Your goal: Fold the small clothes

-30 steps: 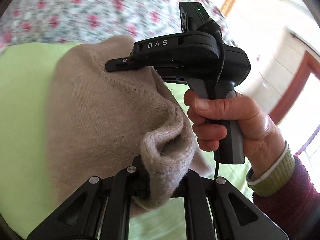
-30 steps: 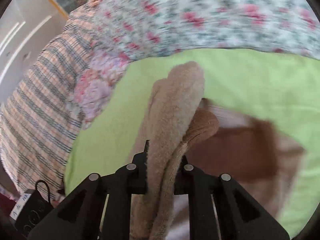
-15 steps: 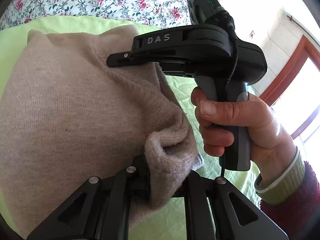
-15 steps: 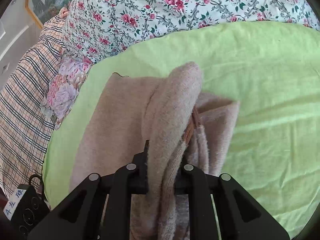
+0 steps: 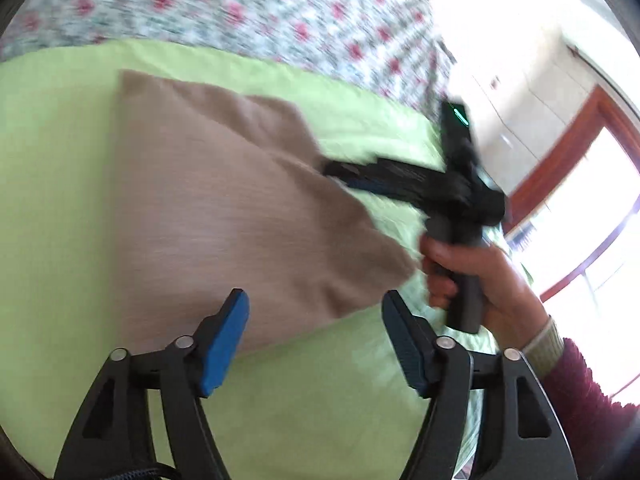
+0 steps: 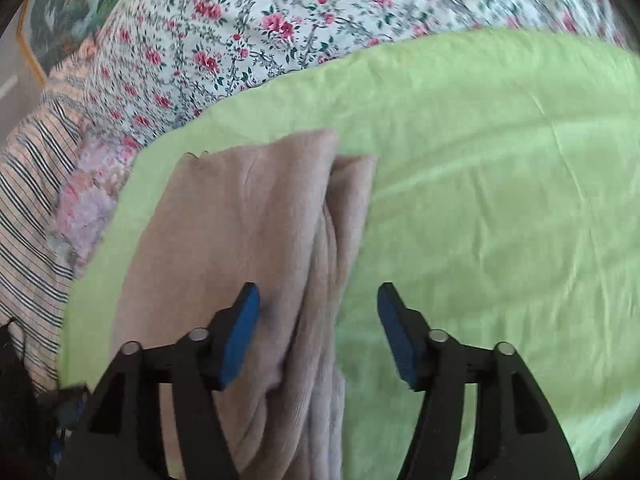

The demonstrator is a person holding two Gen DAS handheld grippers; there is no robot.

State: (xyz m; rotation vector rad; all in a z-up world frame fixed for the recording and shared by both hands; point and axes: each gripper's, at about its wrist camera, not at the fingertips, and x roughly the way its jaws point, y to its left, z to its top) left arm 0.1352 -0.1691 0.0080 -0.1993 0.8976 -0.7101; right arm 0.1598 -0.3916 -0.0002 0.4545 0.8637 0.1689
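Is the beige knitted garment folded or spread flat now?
Folded. The beige knitted garment lies on the green sheet with several stacked layers along its right edge.

— Colours on the bed? — A beige knit garment (image 6: pixel 248 240) lies at centre frame on a lime-green sheet (image 6: pixel 500 208).

— And the upper frame? — A white quilt (image 6: pixel 248 28) with red roses and green vines; at far left, a peach cloth (image 6: pixel 28 184) with dark stripes. Both grippers show blue pads (image 6: pixel 240 340) on black frames.
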